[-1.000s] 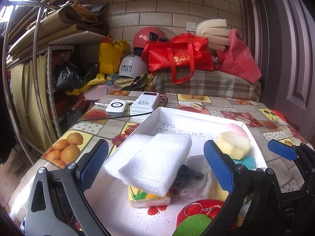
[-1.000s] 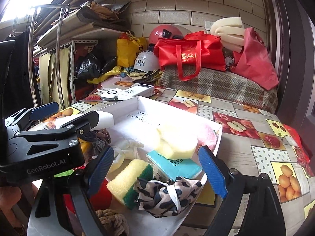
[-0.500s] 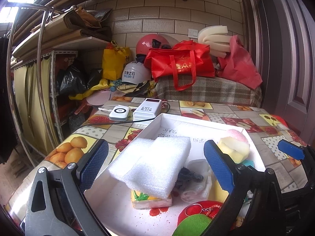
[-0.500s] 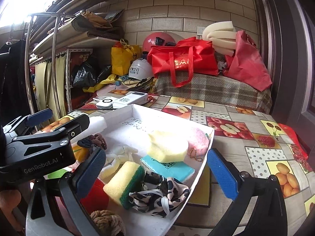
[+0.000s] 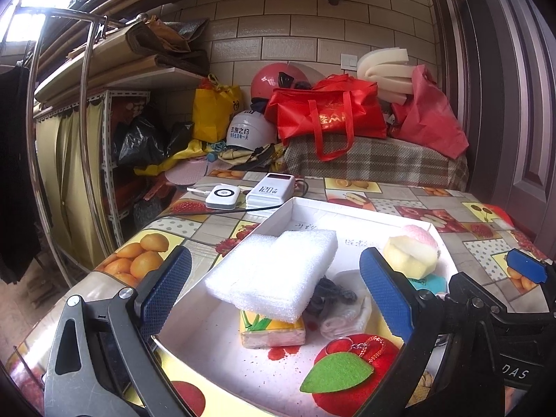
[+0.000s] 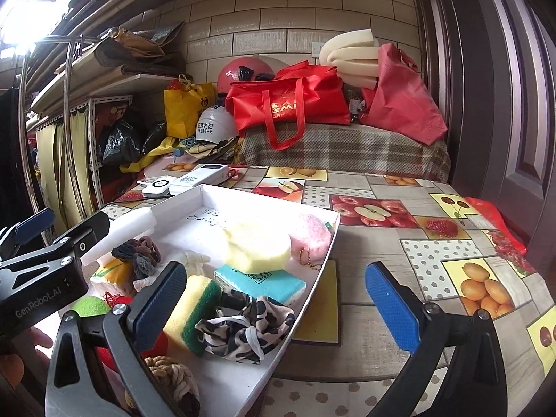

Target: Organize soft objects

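- Your right gripper (image 6: pixel 274 295) is standing with its jaws spread as wide as they go and nothing pressed between the pads, hovering at the near right corner of the white tray (image 6: pixel 312 288).
- Your left gripper (image 5: pixel 274 292) is likewise gaping and holding nothing, its jaws framing the white foam block (image 5: pixel 274 271) at the tray's left side without touching it.
- The foam block is lying on a yellow printed tissue pack (image 5: pixel 274 330), inside the tray and near its left wall.
- A green-and-yellow sponge (image 6: pixel 194 309) and a black-and-white patterned cloth (image 6: pixel 246 326) are sitting at the tray's near right corner, just ahead of your right gripper.
- A pale yellow sponge (image 6: pixel 257 246) is resting on a teal pack (image 6: pixel 260 283) toward the tray's right wall, beside a pink fluffy piece (image 6: pixel 311 234).
- Risk, as a judgement: closing on the foam block could be dragging the tissue pack along, and a squeeze on the crowded near corner could be snagging the cloth with the sponge or tipping the tray's edge.
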`<state>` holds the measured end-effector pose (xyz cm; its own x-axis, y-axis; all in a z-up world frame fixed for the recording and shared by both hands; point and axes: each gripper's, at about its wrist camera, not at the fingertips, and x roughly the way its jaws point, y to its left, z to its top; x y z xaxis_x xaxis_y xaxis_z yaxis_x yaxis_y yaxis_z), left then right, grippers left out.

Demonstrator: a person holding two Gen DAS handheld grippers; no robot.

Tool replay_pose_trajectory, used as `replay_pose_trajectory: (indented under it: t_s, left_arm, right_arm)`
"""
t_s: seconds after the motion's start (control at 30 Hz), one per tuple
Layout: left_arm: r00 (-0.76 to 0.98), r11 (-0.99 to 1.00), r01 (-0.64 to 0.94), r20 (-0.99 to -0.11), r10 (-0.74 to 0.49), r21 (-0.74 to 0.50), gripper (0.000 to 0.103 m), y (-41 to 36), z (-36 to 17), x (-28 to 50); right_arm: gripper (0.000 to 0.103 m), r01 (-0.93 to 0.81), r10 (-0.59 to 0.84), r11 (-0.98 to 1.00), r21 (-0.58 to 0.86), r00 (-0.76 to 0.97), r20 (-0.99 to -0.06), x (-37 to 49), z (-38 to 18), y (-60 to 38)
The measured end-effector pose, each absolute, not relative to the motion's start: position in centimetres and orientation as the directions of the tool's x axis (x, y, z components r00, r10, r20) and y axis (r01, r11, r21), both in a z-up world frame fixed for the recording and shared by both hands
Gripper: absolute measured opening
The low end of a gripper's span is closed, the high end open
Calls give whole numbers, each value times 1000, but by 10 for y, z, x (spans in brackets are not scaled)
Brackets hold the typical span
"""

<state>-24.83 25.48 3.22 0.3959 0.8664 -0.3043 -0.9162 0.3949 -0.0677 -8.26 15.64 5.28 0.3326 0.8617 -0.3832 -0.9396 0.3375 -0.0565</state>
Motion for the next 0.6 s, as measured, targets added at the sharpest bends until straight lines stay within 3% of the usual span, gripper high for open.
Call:
replay_pose_trajectory:
  t_s: [0.3, 0.6]
  left_arm:
    - [401, 411, -909, -413, 818, -70, 99, 237, 24, -238]
    - [413, 449, -893, -397, 820, -1, 99, 201, 25, -227]
  right_arm:
    - [103, -949, 897, 315, -31, 308, -316, -83, 57, 123]
    - [103, -935, 877, 355, 0, 333, -347, -65, 55, 97]
